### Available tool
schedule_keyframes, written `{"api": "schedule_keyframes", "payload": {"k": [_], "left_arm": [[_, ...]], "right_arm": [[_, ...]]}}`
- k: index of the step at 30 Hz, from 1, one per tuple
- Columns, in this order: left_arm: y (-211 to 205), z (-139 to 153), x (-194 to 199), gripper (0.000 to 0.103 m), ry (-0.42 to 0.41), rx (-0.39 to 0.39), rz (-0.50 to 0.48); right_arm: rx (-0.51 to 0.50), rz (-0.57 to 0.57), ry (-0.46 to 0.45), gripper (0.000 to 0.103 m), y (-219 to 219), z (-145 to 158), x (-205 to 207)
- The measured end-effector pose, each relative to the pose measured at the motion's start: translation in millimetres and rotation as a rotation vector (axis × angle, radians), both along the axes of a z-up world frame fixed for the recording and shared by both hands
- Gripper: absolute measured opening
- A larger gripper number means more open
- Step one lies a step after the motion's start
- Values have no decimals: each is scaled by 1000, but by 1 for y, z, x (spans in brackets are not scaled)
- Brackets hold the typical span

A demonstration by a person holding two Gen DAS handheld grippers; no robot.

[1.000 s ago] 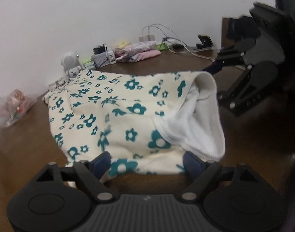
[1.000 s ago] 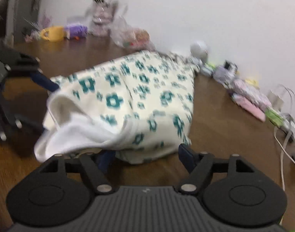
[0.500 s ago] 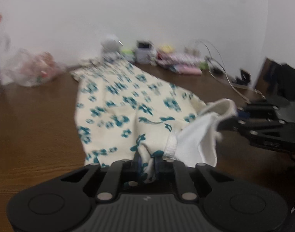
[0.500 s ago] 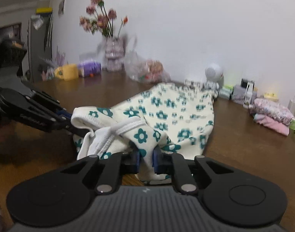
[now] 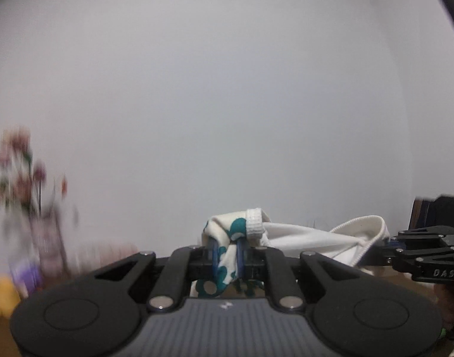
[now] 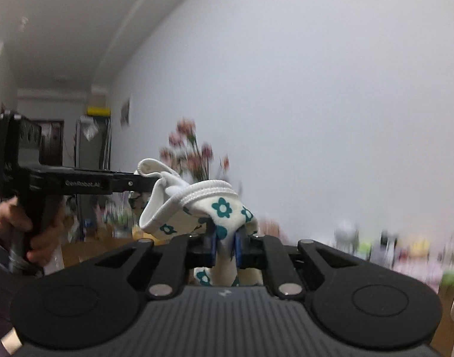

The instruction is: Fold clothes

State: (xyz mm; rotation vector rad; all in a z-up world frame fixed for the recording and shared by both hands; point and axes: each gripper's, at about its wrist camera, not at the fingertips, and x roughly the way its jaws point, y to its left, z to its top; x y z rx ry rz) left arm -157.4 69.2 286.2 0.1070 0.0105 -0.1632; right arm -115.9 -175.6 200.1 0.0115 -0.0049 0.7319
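1. Our left tongs (image 5: 227, 251) are clamped on a bunched bit of the flowered garment (image 5: 227, 238), with cloth squeezed between the blue pads (image 5: 214, 253)
2. Our right tongs (image 6: 225, 245) are likewise closed tight on the garment's (image 6: 224, 208) ribbed hem, and fabric hangs down below the pads (image 6: 211, 245)
3. Each view shows the other tool: the right tongs (image 5: 420, 251) at the right side of the left view, and the left tongs (image 6: 78, 183) with the hand (image 6: 33, 229) gripping their handle at the left of the right view
4. Between the two grips the white inside of the cloth stretches across as a slack band, so the garment is held up in the air by one edge
5. The table (image 6: 87, 245) shows only as a brown sliver low down; a vase of flowers (image 6: 194, 154) and blurred clutter (image 6: 390, 245) stand along its far edge by the wall (image 6: 316, 89)
6. We judge the task barely begun: the pick-up looks done, but no fold is visible
7. What is left, as we read it: spread the garment flat on the table, fold it over, and let go
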Motion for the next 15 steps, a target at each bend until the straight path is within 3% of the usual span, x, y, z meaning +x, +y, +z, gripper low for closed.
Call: {"api": "schedule_keyframes", "payload": {"k": [4,8,11,15], "left_arm": [[-15,74,-17,11,-181,69,-11],[-33,127,-28,11,-324,125,-13],[-39,151,-15,11,-325,130,-22],[-38,156,39,11,-217,110,-45]], "right_arm": [[22,0,-146,10,-11,80,-27],[63,-41,-240,10,-24,147,-40],[78,-77,-242,10,-31,175,-31],[87,-102,-179,10,-37,191,-1]]}}
